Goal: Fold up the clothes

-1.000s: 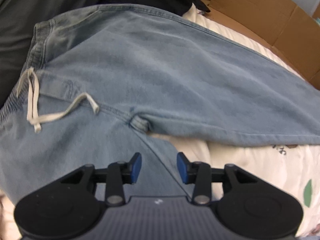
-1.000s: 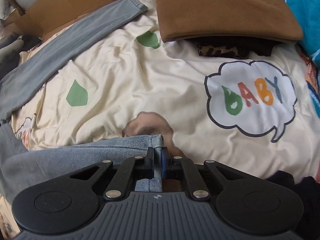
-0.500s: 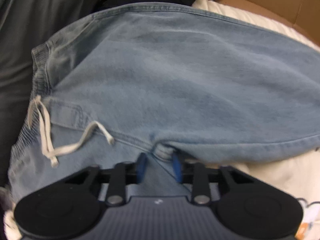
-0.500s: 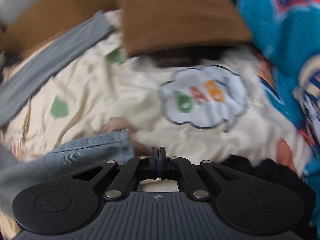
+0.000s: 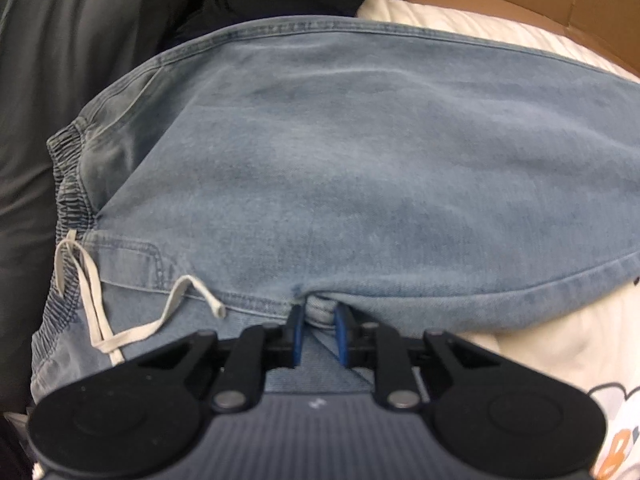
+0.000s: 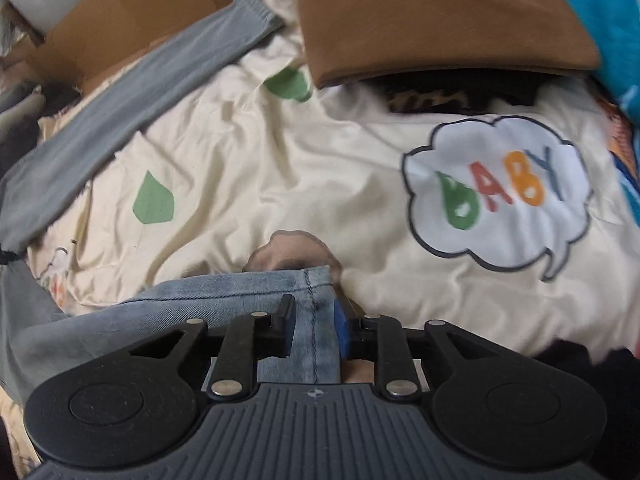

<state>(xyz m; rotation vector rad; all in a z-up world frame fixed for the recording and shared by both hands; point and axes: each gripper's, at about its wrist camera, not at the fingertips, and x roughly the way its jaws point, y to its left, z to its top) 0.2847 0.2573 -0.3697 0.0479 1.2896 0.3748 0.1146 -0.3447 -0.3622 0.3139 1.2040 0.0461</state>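
1. Left view only: jeans (image 5: 340, 152) spread across sheet (image 5: 500, 344), drawstring (image 5: 120, 320) near left; left gripper (image 5: 318, 330) clamps the crotch seam.
2. Right view only: right gripper (image 6: 314, 326) parted, astride the hem (image 6: 316, 292); brown stack (image 6: 432, 16) far.

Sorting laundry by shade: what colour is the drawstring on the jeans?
Off-white, cream drawstring on light blue jeans; clearest in the left wrist view.

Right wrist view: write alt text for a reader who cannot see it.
The right gripper straddles the hem of a light blue jeans leg, its fingers apart on either side. The jeans lie on a cream sheet printed with green shapes and a "BABY" speech bubble; a folded brown garment sits beyond.
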